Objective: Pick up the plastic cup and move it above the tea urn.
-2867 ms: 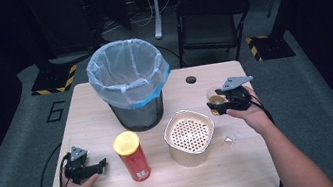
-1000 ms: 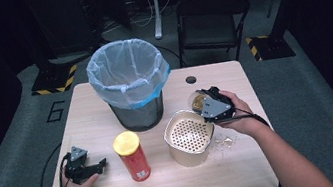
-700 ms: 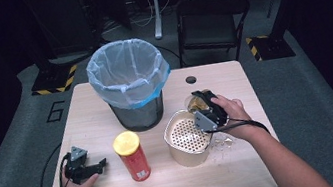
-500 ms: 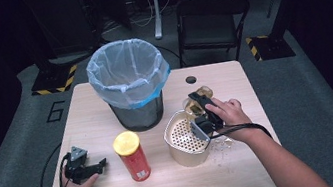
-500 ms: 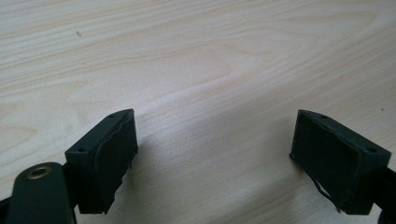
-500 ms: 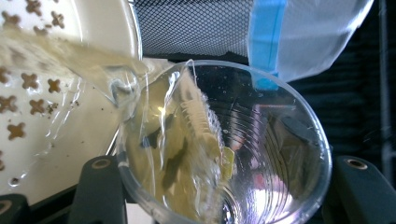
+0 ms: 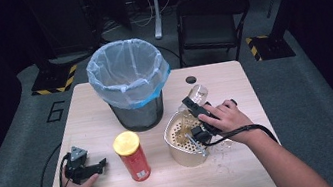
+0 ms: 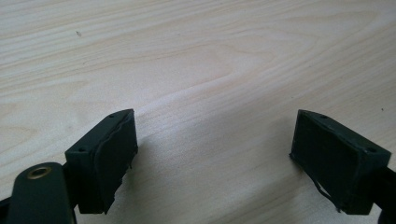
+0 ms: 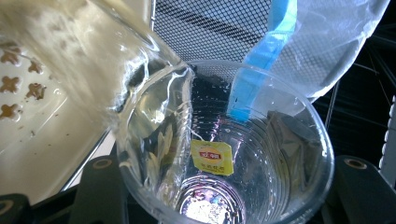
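Observation:
My right gripper (image 7: 193, 112) is shut on a clear plastic cup (image 7: 198, 92) and holds it tipped over a beige perforated strainer bowl (image 7: 178, 156) right of the table's centre. In the right gripper view the cup (image 9: 280, 154) sits between the jaws of my right gripper (image 9: 229, 189). A yellow tea-bag tag (image 9: 212, 156) lies inside it, and liquid runs out past the rim toward the strainer (image 9: 28, 116). My left gripper (image 7: 96, 166) rests on the table at the front left. Its jaws stand wide apart over bare wood, so my left gripper (image 8: 215, 154) is open.
A black mesh bin lined with a clear, blue-edged bag (image 7: 129, 79) stands at the table's back centre, close behind the cup. A red can with a yellow lid (image 7: 133, 155) stands upright left of the strainer. A small black disc (image 7: 190, 79) lies near the back edge. Drops (image 7: 221, 148) wet the wood by the strainer.
My right hand has carried the cup leftward from the table's right side to above the strainer and tipped it. The left gripper has stayed put.

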`<state>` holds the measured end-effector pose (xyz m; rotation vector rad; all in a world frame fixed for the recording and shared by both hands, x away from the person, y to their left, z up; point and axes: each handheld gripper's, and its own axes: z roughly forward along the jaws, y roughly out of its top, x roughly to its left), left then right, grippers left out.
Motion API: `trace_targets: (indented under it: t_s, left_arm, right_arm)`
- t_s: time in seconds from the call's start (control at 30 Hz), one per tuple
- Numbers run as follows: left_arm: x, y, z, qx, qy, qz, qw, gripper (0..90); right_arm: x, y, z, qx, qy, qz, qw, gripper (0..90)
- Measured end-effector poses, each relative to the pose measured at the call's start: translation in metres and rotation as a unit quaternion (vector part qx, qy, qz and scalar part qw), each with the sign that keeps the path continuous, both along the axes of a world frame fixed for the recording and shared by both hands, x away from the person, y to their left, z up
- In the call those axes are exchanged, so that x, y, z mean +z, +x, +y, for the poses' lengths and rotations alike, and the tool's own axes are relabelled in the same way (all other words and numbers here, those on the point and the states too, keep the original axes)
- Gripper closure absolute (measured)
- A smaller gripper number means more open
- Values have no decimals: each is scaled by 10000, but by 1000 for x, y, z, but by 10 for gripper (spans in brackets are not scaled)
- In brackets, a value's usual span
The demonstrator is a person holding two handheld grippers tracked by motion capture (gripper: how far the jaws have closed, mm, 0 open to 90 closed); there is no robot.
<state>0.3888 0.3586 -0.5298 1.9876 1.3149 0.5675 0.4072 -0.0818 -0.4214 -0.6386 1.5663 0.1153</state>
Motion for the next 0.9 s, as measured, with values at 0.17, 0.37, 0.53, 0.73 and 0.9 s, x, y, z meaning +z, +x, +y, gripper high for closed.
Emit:
trace_targets:
  t_s: [0.17, 0.37, 0.53, 0.73, 0.9]
  left_arm:
    - [0, 0, 0, 2, -3, -1, 10000, 140]
    - [0, 0, 0, 3, -4, -1, 10000, 140]
    - [0, 0, 0, 2, -1, -2, 10000, 140]
    - [0, 0, 0, 3, -3, -2, 10000, 140]
    - [0, 0, 0, 3, -4, -2, 10000, 140]
  right_arm:
    - [2, -2, 2, 91, -148, -76, 9998, 383]
    - [1, -3, 3, 114, -259, -105, 9995, 383]
    - [0, -3, 3, 151, -283, -116, 9994, 383]
    - [1, -5, 3, 147, -257, -128, 9995, 383]
    - [0, -6, 3, 193, -325, -192, 9991, 383]
